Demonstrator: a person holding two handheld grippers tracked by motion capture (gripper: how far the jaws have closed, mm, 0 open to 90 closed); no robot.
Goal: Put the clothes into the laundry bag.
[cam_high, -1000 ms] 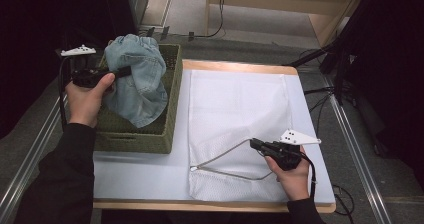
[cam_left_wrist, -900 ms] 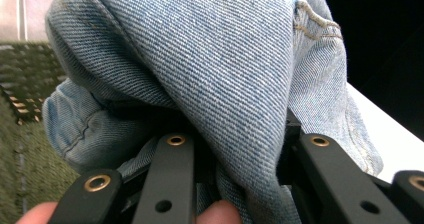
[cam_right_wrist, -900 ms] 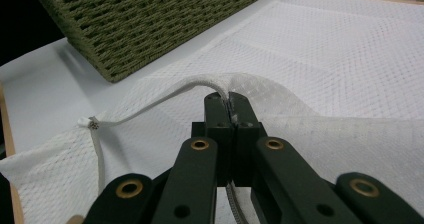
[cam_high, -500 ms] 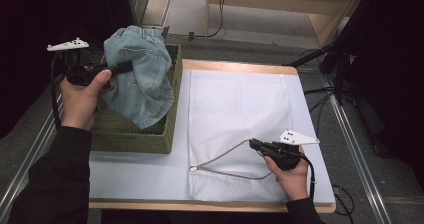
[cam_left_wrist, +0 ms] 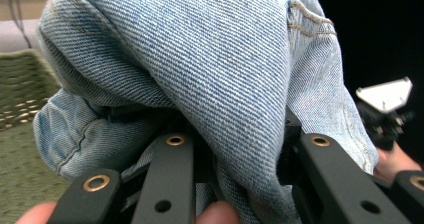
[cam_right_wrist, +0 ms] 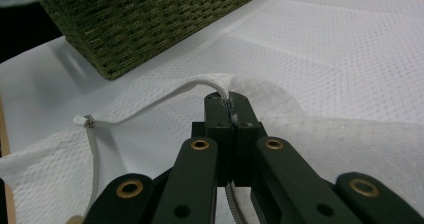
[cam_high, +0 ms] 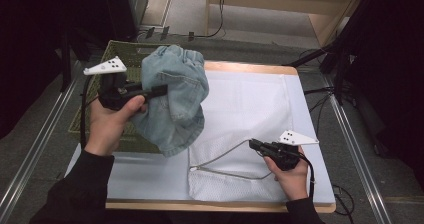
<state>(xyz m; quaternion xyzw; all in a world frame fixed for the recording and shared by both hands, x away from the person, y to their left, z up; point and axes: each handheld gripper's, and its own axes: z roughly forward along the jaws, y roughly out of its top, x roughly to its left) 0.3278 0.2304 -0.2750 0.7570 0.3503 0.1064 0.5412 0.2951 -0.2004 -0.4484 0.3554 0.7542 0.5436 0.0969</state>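
A bundle of light blue denim (cam_high: 175,101) hangs in the air between the green woven basket (cam_high: 95,116) and the white mesh laundry bag (cam_high: 245,114). My left gripper (cam_high: 162,90) is shut on the denim (cam_left_wrist: 240,84), whose folds bulge between and over the jaws. The mesh bag lies flat on the table with its zippered edge lifted. My right gripper (cam_high: 252,144) is shut on that upper zipper edge (cam_right_wrist: 220,86), holding the bag's mouth open above the lower layer.
The basket (cam_right_wrist: 150,24) stands at the table's left side. Metal rails run along the floor on both sides of the table (cam_high: 150,166). Cables lie on the floor behind the table. The white sheet under the bag covers the table top.
My left gripper has lifted the denim out of the basket and carried it to the right, over the bag's left edge. The right gripper has stayed still.
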